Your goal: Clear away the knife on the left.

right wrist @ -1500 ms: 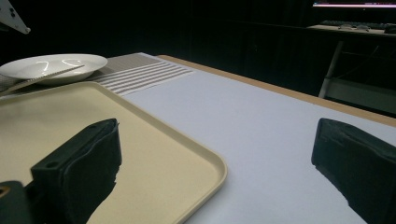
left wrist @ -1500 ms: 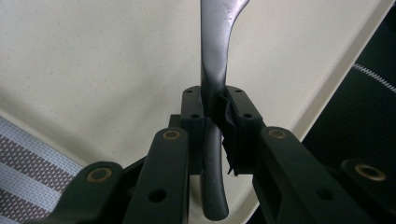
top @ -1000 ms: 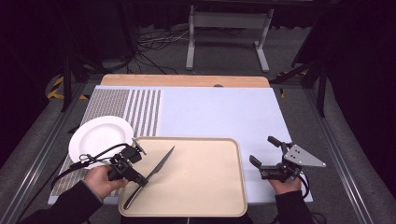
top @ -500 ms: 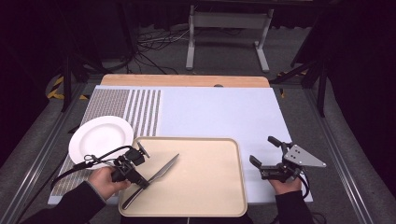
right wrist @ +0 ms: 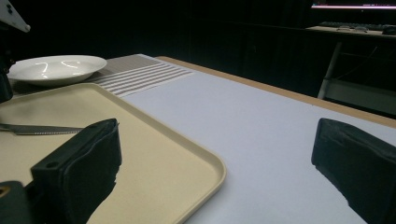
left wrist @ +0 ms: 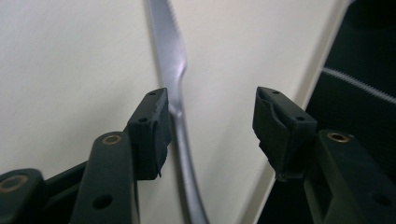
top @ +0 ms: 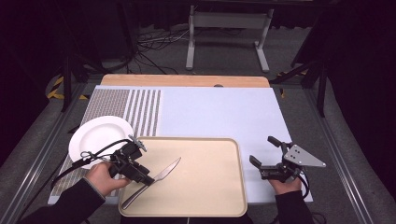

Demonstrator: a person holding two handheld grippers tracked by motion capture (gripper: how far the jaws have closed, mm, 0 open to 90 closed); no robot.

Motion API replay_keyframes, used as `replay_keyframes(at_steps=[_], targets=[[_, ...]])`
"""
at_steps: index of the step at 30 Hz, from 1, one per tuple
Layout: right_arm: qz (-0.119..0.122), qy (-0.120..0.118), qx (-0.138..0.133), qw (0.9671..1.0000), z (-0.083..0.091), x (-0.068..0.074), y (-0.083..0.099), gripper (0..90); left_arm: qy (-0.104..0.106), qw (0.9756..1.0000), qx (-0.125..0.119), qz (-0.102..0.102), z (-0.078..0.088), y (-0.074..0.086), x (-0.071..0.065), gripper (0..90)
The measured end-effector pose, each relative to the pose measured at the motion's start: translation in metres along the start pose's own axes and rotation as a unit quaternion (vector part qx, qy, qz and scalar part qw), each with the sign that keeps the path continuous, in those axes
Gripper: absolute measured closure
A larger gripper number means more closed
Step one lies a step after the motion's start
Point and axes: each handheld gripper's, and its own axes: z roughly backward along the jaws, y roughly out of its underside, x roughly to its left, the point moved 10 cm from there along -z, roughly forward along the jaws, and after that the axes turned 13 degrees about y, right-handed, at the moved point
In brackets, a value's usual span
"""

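In the lower left of the high view, the left gripper (top: 148,179) sits over the near left part of a beige tray (top: 219,200), held by the person's left hand (top: 103,178). A table knife (top: 154,185) lies flat on the tray, running from the lower left corner up toward the tray's middle, blade end uppermost.

In the left gripper view the jaws have just been opening and now stand about half apart. The knife's handle (left wrist: 183,154) passes between them, close against the left jaw in that frame and well clear of the right one. The pads no longer press on it, so the knife rests loose on the tray.

At the lower right of the high view, the right gripper (top: 262,157) rests on the pale blue mat (top: 215,112), just beyond the tray's right rim, in the person's right hand (top: 286,185). Its jaws stand wide apart with nothing between them; the right gripper view shows the tray's rim (right wrist: 205,158) and bare mat in the gap.

A white plate (top: 100,135) sits at the left, touching or just beside the tray's upper left corner, partly over a striped patch of the mat.
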Motion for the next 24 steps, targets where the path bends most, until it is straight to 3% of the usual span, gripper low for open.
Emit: replay_keyframes(at_steps=[4,5,6,11,13,15,20,21,24], targets=[[0.000,0.000,0.002,1.0000,0.000,0.000,0.001,2.4,0.003,0.9993,-0.026,-0.026,0.004,-0.007,-0.006,44.1],[0.001,0.000,0.003,1.0000,-0.001,0.000,0.001,2.4,-0.010,0.9987,-0.026,-0.043,0.005,-0.009,-0.008,44.7],[0.001,0.000,0.003,1.0000,-0.001,0.001,0.001,2.4,-0.027,0.9963,-0.029,-0.077,0.004,-0.016,-0.014,44.5],[0.003,-0.001,0.003,1.0000,-0.001,0.001,0.001,2.4,-0.049,0.9933,-0.022,-0.103,0.000,-0.028,-0.019,49.9],[0.003,0.000,0.004,1.0000,-0.001,0.001,0.001,2.4,-0.056,0.9925,-0.020,-0.107,-0.003,-0.032,-0.018,52.3],[0.002,0.000,0.003,1.0000,-0.001,0.000,0.001,2.4,-0.039,0.9937,-0.024,-0.103,-0.007,-0.036,-0.018,57.8],[0.002,-0.001,0.003,1.0000,0.000,0.000,0.001,2.4,-0.045,0.9944,-0.020,-0.093,-0.015,-0.041,-0.006,70.2],[0.002,-0.002,0.004,1.0000,0.000,0.000,0.002,2.4,-0.037,0.9945,-0.022,-0.096,-0.020,-0.042,-0.005,84.7],[0.003,-0.002,0.004,1.0000,0.000,0.000,0.001,2.4,-0.041,0.9947,-0.022,-0.092,-0.026,-0.043,-0.001,90.0]])
